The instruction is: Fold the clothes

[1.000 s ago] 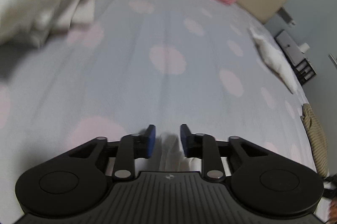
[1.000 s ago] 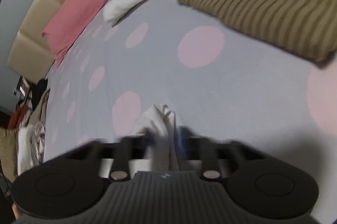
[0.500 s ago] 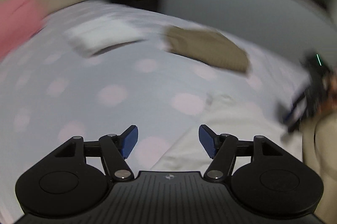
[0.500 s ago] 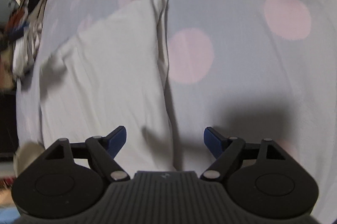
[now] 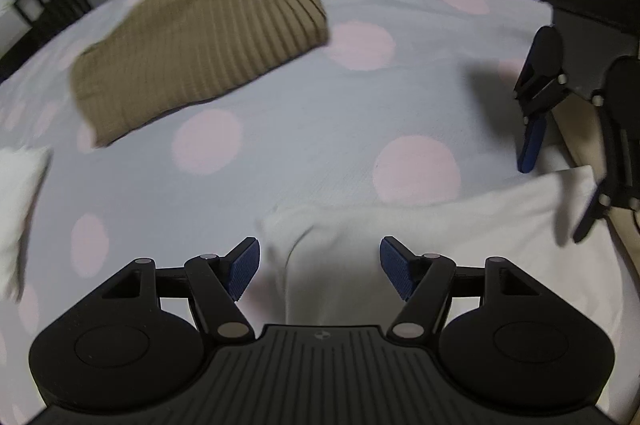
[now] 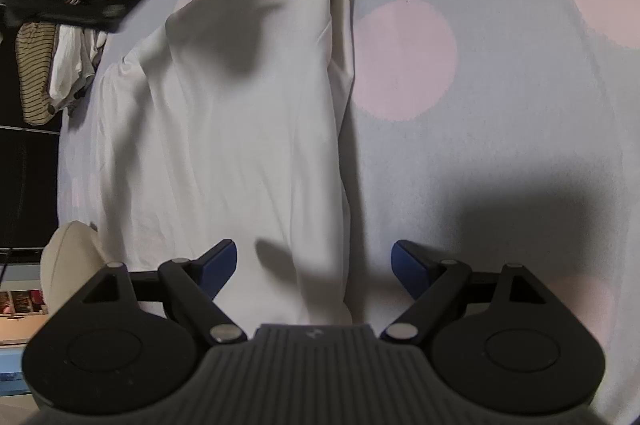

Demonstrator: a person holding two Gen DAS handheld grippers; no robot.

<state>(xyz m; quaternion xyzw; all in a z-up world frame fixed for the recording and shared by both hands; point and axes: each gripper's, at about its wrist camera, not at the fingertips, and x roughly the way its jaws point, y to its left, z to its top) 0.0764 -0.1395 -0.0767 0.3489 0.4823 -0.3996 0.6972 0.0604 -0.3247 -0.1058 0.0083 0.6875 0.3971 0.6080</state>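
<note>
White garment [image 6: 224, 113] flat on bed, lengthwise fold.

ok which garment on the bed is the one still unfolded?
The large white garment, spread flat with wrinkles right under both open grippers. The brown striped one is already a neat folded block farther off, and the small white one lies at the left edge.

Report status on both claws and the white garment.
Left claw open, empty. Right claw open, empty. White garment lies flat on the spotted bedsheet, one long fold in. Folded brown sweater apart, nothing obstructing.
</note>
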